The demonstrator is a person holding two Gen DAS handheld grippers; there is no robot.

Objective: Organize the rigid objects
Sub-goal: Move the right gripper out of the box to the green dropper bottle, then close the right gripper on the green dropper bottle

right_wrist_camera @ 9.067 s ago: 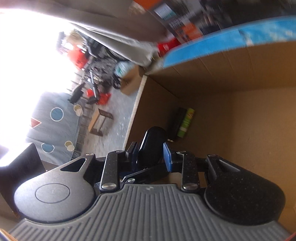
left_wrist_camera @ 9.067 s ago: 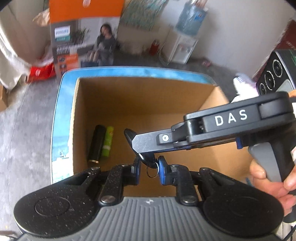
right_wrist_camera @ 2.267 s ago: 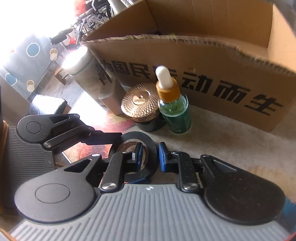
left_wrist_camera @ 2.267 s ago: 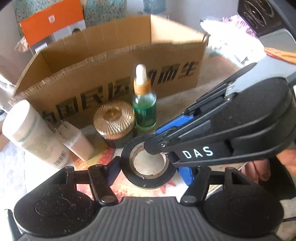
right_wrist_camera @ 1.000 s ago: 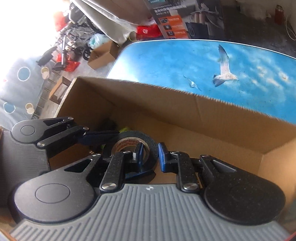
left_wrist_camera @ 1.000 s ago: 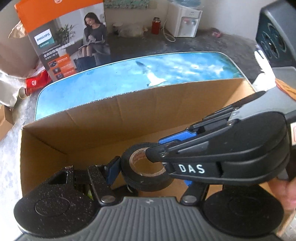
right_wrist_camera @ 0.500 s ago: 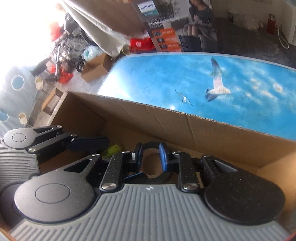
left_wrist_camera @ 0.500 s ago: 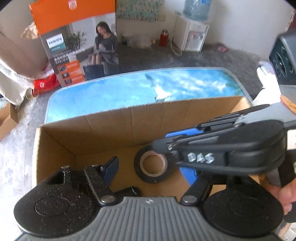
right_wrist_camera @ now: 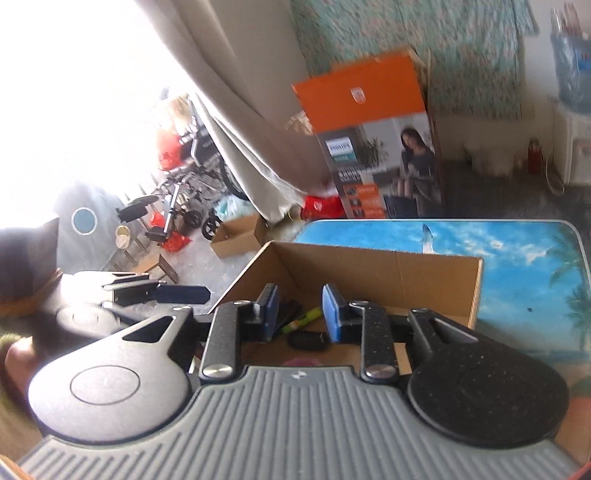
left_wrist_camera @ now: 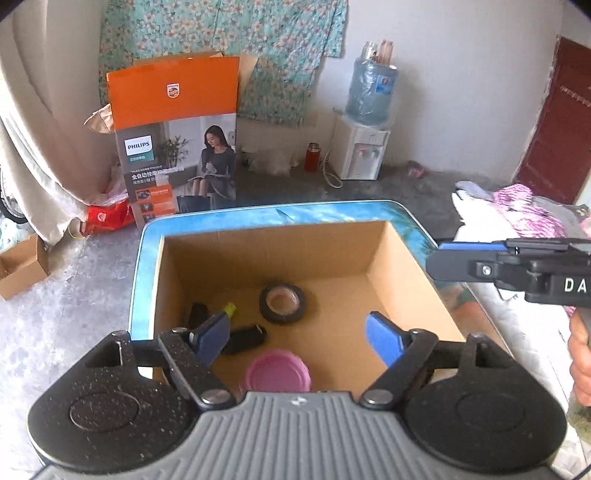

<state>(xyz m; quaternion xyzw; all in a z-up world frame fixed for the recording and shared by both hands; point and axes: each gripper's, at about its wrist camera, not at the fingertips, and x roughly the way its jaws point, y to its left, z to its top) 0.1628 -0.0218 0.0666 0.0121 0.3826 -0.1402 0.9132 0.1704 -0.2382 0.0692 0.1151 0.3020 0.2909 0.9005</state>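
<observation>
Grey concrete floor point(left_wrist_camera: 74, 266), white wall point(left_wrist_camera: 461, 92), floral curtain point(left_wrist_camera: 221, 33), water dispenser point(left_wrist_camera: 364, 147).

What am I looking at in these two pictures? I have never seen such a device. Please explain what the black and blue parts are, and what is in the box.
There is no robot. A person holds hand tongs in each hand, and a camera on each looks forward along its two blue-tipped fingers. The left tongs are open and empty; the right tongs are open and empty too. Both look down into a cardboard box on a blue table. Inside lie a roll of black tape, a pink lid, a small black object and a yellow-green tube. Nothing is held now.
</observation>
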